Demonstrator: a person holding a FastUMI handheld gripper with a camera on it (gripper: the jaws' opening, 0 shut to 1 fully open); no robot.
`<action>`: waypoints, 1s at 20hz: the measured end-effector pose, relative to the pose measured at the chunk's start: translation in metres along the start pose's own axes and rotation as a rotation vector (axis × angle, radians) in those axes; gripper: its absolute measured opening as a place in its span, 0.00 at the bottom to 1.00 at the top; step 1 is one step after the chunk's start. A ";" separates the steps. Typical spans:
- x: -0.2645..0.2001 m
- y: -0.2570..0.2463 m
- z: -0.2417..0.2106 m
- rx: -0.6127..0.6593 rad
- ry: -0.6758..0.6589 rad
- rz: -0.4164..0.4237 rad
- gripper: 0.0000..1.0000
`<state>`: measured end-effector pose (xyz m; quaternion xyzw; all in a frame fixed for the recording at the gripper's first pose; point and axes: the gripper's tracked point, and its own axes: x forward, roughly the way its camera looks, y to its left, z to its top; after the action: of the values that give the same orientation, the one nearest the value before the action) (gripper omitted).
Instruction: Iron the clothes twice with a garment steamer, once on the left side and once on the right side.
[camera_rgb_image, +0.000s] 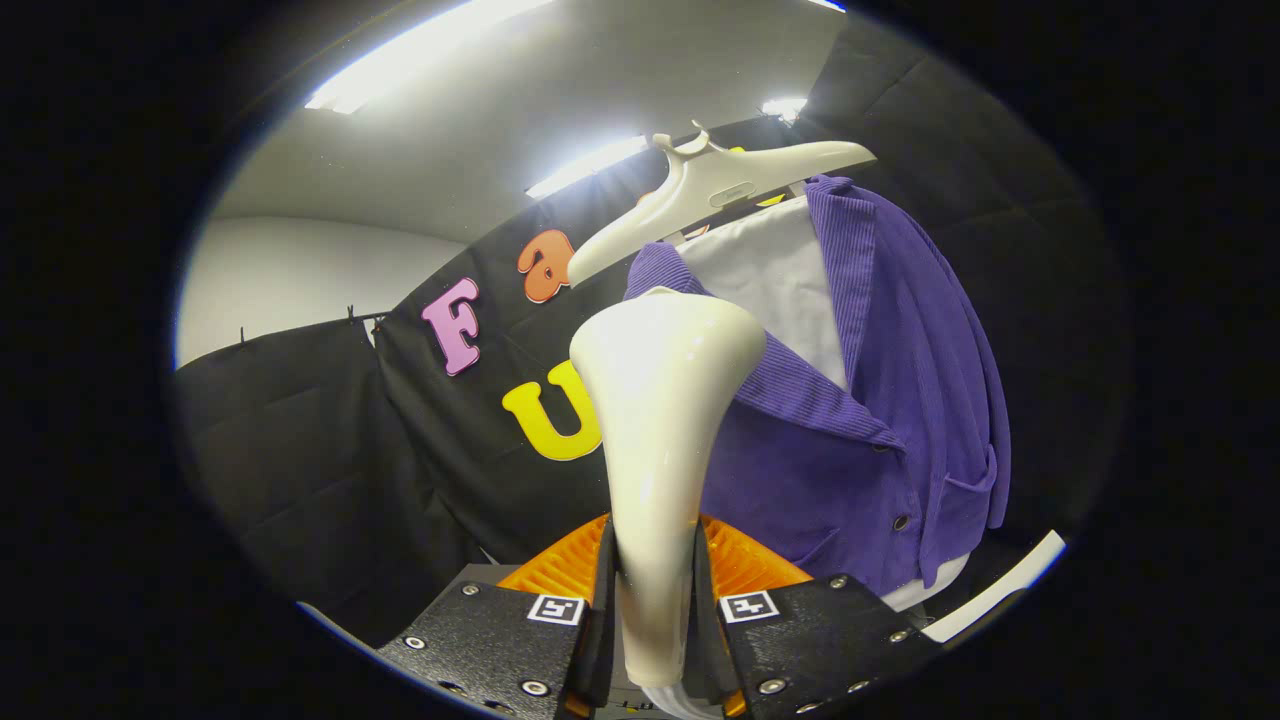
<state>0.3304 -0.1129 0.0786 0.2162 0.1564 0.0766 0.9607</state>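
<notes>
The hand-held gripper (655, 600) clamps both fingers on the handle of a cream garment steamer (660, 400), whose head rises toward a purple corduroy jacket (900, 400) on a cream hanger (710, 190) at one o'clock.

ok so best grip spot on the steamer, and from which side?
The narrow neck of the steamer, below its flared head, taken from the handle end as the gripper has it now. The neck is slim enough for both fingers to press on it, and the wide head faces the purple jacket.
</notes>
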 end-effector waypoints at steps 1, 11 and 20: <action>0.009 -0.004 0.000 0.009 0.005 -0.009 0.35; 0.038 -0.045 -0.051 0.017 0.112 -0.076 0.36; 0.029 -0.077 -0.123 0.024 0.232 -0.139 0.36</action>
<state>0.3232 -0.1276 -0.0681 0.2061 0.2820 0.0323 0.9365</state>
